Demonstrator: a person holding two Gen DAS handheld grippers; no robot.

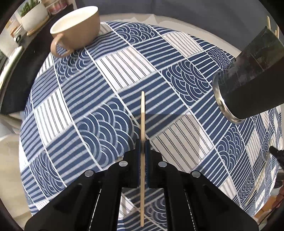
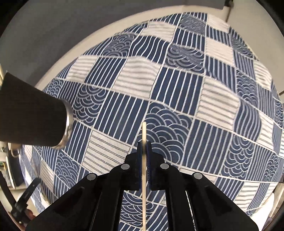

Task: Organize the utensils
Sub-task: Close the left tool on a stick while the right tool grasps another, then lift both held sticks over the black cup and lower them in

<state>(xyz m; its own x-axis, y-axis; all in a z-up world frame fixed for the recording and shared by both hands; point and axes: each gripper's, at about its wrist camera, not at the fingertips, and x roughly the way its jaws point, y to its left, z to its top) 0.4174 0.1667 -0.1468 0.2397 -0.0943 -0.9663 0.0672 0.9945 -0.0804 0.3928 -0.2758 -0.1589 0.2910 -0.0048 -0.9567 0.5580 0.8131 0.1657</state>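
My left gripper (image 1: 142, 142) is shut on a wooden chopstick (image 1: 142, 113) that points forward above the cloth. My right gripper (image 2: 144, 144) is shut on a second wooden chopstick (image 2: 144, 131), held the same way. A dark cylindrical holder with a metal base ring (image 1: 248, 83) stands at the right in the left wrist view, with chopstick tips (image 1: 269, 23) showing above its rim. The same holder (image 2: 33, 117) is at the left in the right wrist view.
A blue and white patterned cloth (image 1: 124, 71) covers the round table (image 2: 177, 80). A beige cup (image 1: 76, 28) sits at the far left of it. A white plant pot (image 1: 33, 15) stands beyond the table. The other gripper's edge (image 1: 276, 154) shows at right.
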